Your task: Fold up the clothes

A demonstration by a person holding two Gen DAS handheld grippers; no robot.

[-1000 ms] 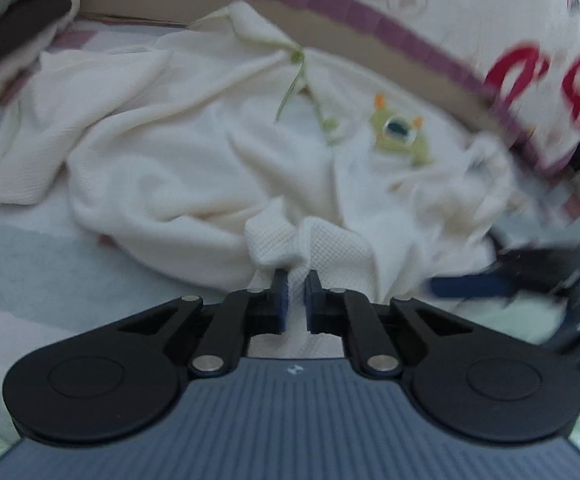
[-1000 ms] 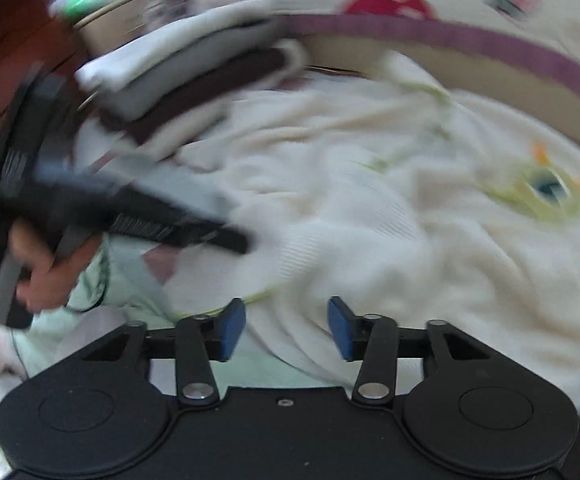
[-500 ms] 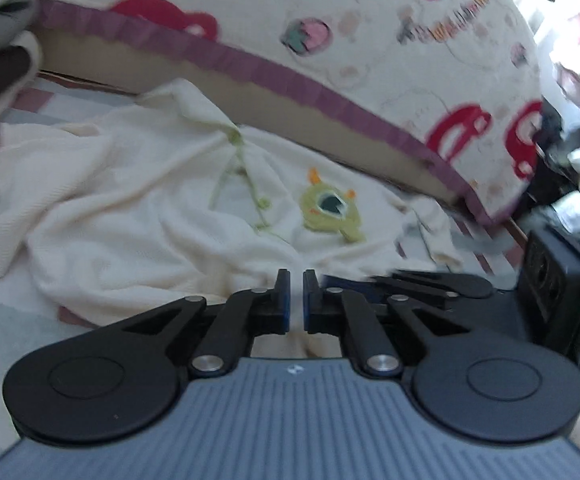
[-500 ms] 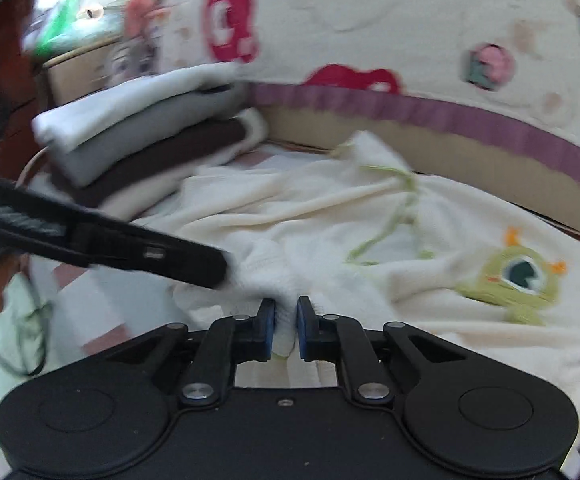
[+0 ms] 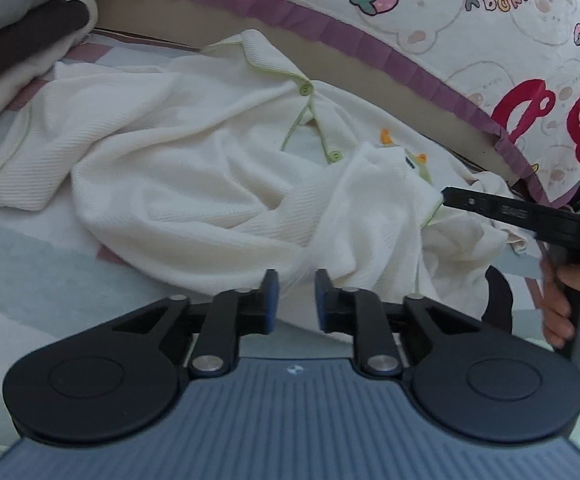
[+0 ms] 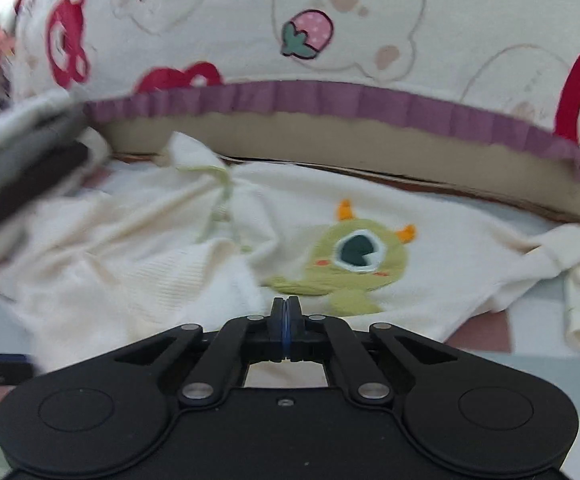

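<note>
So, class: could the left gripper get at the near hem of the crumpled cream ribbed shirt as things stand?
Probably yes: the left gripper, its jaws opening, has the cream shirt's hem right at its fingertips, and nothing lies between.

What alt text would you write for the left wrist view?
A crumpled cream shirt lies on a bed, the left gripper opening just over its near edge. The right gripper pinches a lifted fold beside a cartoon-print pillow.
</note>
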